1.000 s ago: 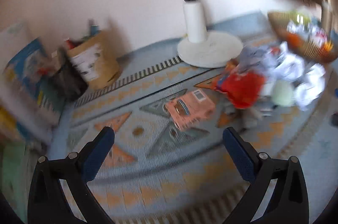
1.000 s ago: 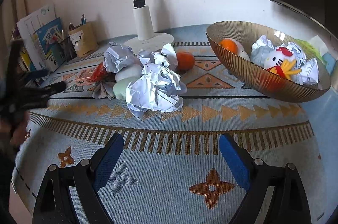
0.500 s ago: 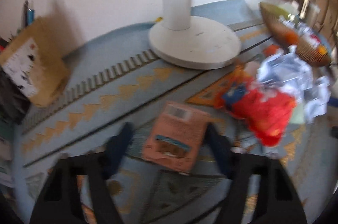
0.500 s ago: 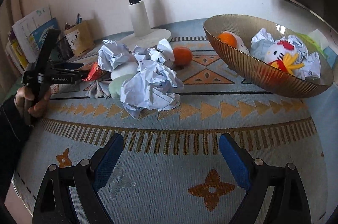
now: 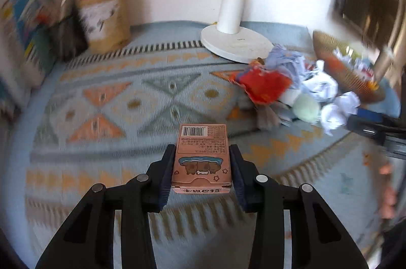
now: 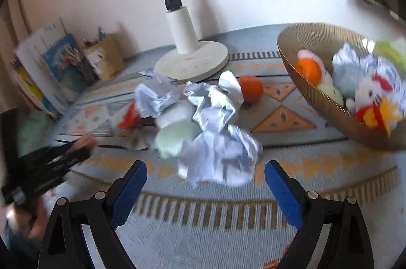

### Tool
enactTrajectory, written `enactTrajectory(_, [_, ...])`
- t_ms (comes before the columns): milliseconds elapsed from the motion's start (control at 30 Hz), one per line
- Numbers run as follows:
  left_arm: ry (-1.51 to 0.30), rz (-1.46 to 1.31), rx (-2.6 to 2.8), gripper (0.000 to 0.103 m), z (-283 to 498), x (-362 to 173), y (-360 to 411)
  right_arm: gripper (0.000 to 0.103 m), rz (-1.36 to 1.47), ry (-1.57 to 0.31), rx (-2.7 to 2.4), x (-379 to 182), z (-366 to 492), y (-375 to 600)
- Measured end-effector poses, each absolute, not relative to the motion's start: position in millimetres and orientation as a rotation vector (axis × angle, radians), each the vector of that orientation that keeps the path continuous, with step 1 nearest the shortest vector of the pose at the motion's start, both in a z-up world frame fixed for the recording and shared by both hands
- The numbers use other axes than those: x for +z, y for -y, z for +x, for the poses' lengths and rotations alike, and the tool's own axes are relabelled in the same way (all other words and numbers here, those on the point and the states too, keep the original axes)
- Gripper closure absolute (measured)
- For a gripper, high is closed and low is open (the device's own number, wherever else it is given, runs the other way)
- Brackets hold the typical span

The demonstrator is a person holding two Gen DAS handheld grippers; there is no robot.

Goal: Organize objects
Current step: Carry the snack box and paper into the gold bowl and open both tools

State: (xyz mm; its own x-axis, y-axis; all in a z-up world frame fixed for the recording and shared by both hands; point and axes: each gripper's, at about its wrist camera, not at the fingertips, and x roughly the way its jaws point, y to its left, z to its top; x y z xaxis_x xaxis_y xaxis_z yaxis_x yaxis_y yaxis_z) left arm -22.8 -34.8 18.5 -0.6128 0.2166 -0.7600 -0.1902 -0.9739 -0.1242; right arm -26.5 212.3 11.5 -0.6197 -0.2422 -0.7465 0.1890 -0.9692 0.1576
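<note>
My left gripper (image 5: pixel 202 162) is shut on a small pink card box (image 5: pixel 202 157) with a barcode and cartoon print, held above the patterned cloth. My right gripper (image 6: pixel 205 177) is open and empty, just in front of a crumpled white paper ball (image 6: pixel 218 154). Behind it lie more paper balls (image 6: pixel 156 96), a pale green round object (image 6: pixel 175 138), a red wrapper (image 6: pixel 129 116) and an orange (image 6: pixel 250 88). The ribbed gold bowl (image 6: pixel 299 81) at right holds an orange, paper and a Hello Kitty plush (image 6: pixel 373 96).
A white lamp base (image 6: pixel 192 60) stands at the back centre. Books (image 6: pixel 45 68) and a brown pen holder (image 6: pixel 105 60) stand against the wall at the left. The left gripper and hand (image 6: pixel 43 167) show at the left edge of the right wrist view.
My left gripper closed on the pink box and lifted it back from the pile. My right gripper moved closer to the paper balls, still open.
</note>
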Motion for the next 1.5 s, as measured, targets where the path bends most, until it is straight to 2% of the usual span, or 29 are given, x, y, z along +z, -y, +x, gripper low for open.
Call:
enactTrajectory(33, [0.072,-1.234,2.64,0.065,-14,18,35,0.019,1.238,0.02,-2.656,9,-30,-206])
enactTrajectory(67, [0.079,-1.228,2.646,0.065,-10,16,33,0.044,1.236,-0.02,-2.668,6,-31,-203])
enactTrajectory(100, [0.082,-1.231,2.651,0.065,-5,14,31,0.051,1.24,-0.045,-2.657,4,-31,-201])
enactTrajectory(167, [0.074,-1.255,2.651,0.065,2,8,26,0.053,1.209,-0.047,-2.641,2,-18,-204])
enactTrajectory(367, [0.073,-1.196,2.706,0.065,16,12,10,0.052,1.112,0.082,-2.588,10,32,-228])
enactTrajectory(567, [-0.13,-1.177,2.793,0.065,23,7,-11,0.051,1.139,0.051,-2.571,-4,43,-233])
enactTrajectory(733, [-0.146,-1.217,2.765,0.065,20,3,-12,0.045,1.129,0.006,-2.576,-5,44,-226])
enactTrajectory(900, [-0.142,-1.236,2.76,0.064,20,1,-11,0.025,1.114,0.014,-2.559,-5,49,-226])
enactTrajectory(1033, [-0.234,-1.258,2.731,0.064,20,-3,-22,0.025,1.127,0.008,-2.556,-6,47,-224])
enactTrajectory(1233, [-0.21,-1.261,2.722,0.063,19,-3,-19,0.025,1.189,0.042,-2.576,-11,40,-227])
enactTrajectory(1267, [-0.212,-1.261,2.721,0.063,19,-3,-19,0.027,1.196,0.049,-2.578,-12,39,-228])
enactTrajectory(1300, [-0.212,-1.261,2.721,0.063,18,-3,-19,0.037,1.199,0.054,-2.577,-12,38,-229])
enactTrajectory(1400, [-0.202,-1.258,2.717,0.064,18,-2,-19,0.048,1.191,0.033,-2.573,-13,39,-226])
enactTrajectory(1500, [-0.161,-1.213,2.718,0.065,22,2,-16,0.049,1.151,-0.024,-2.565,-11,44,-219])
